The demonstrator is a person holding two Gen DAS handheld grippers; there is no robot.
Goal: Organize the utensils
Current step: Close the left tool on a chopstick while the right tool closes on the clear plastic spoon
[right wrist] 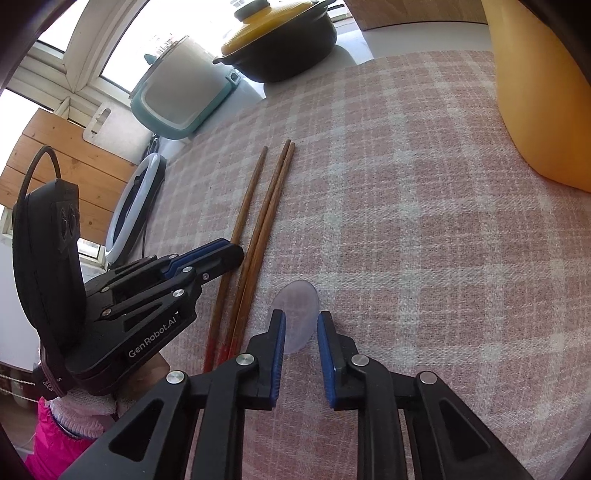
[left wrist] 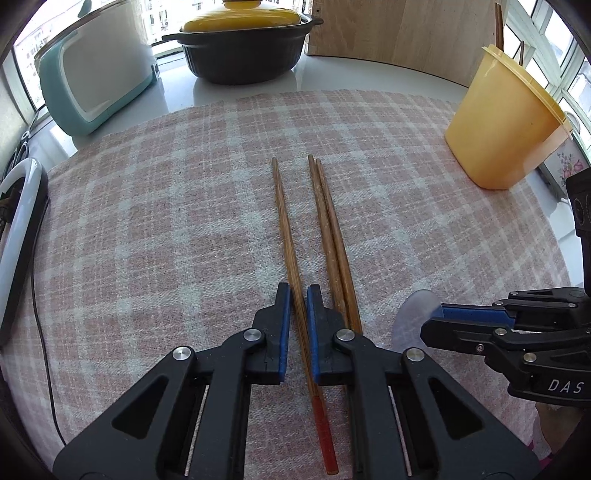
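Three wooden chopsticks lie on the pink checked cloth [left wrist: 166,229]. My left gripper [left wrist: 296,295] is open with its pads either side of the single left chopstick [left wrist: 286,236], not clamped. A pair of chopsticks [left wrist: 330,236] lies just right of it. My right gripper [right wrist: 301,321] is open around a translucent plastic spoon [right wrist: 297,306], whose bowl shows ahead of the fingertips. The spoon also shows in the left wrist view [left wrist: 413,321]. A yellow holder cup [left wrist: 506,118] with chopsticks standing in it is at the far right.
A black pot with a yellow lid [left wrist: 243,40] and a teal and white appliance [left wrist: 96,74] stand at the back. A wooden board [left wrist: 399,29] leans behind. A white ring light [left wrist: 18,236] and cable lie at the left edge.
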